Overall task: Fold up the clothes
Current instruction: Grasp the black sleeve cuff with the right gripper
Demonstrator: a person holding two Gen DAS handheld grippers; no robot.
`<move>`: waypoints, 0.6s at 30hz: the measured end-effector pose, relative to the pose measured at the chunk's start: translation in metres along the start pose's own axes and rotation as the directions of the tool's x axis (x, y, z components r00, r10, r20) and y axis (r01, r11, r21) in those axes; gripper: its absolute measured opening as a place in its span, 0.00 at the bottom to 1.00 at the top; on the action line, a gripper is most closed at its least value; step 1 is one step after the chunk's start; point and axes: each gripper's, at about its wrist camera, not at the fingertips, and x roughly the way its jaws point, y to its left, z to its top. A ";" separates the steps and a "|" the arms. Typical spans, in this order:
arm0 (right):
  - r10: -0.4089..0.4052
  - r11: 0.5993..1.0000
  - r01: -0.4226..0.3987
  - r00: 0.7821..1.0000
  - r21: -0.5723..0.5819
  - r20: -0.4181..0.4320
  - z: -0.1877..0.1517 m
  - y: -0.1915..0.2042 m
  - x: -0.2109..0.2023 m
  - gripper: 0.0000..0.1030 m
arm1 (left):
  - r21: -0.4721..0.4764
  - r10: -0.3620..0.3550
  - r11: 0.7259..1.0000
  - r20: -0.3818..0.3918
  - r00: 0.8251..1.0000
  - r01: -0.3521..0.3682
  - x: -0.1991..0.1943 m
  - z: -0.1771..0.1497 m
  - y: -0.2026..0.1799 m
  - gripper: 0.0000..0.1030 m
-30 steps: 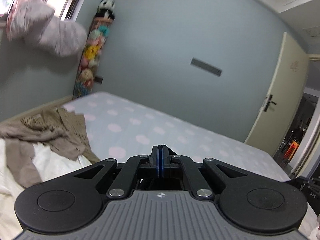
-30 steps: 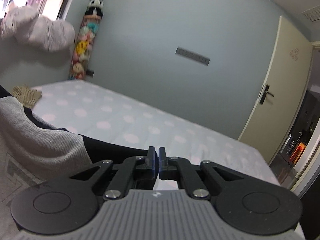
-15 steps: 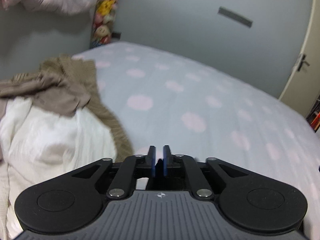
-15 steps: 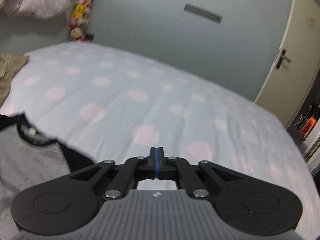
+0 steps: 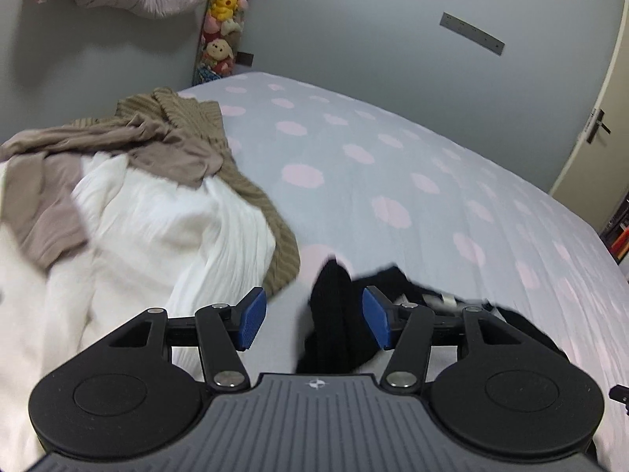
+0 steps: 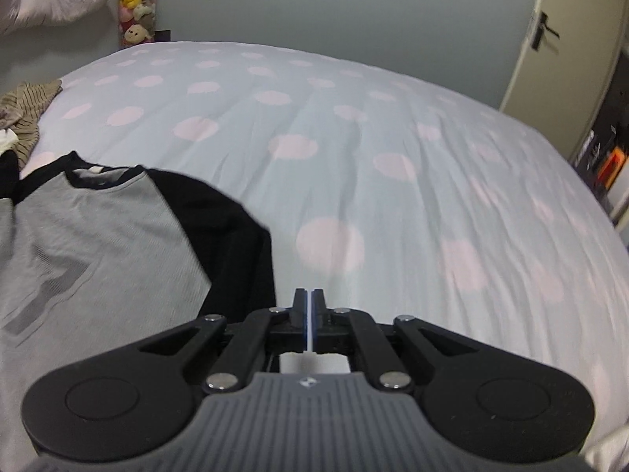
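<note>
A grey shirt [image 6: 98,228] with black sleeves and a black collar lies flat on the bed, left of my right gripper [image 6: 306,303]. That gripper is shut with nothing visible between its fingers, and the edge of the black sleeve [image 6: 236,236] ends just to its left. In the left wrist view my left gripper [image 5: 314,318] hangs low over the bed with its jaws opening. A bunched black sleeve [image 5: 334,306] lies loose between the blue pads [image 5: 251,318], nearer the right one, and neither pad presses on it.
A heap of clothes lies to the left: a white garment [image 5: 157,228], a brown tee [image 5: 169,149] and a ribbed olive knit [image 5: 275,244]. The blue sheet with pink dots [image 5: 393,165] stretches to the far wall. A door [image 5: 597,118] stands at the right, and plush toys [image 5: 224,19] in the corner.
Both grippers have dropped and tipped down toward the bed. The left one went from shut to open and let go of the black sleeve. The right one stayed shut, and the shirt now lies flat.
</note>
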 end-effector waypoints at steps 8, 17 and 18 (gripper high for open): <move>0.014 0.988 -0.004 0.998 0.156 -0.067 -0.047 -0.019 -0.044 0.05 | 0.009 0.008 1.000 -0.084 0.996 -0.007 -0.047 -0.041 0.011 0.51; 0.060 0.948 -0.011 0.988 0.318 -0.143 -0.093 -0.035 -0.071 0.23 | -0.038 0.049 0.998 -0.185 0.982 -0.057 -0.074 -0.084 0.033 0.51; 0.071 0.941 -0.018 0.987 0.337 -0.145 -0.094 -0.038 -0.071 0.27 | -0.041 0.055 0.997 -0.197 0.979 -0.064 -0.075 -0.087 0.035 0.51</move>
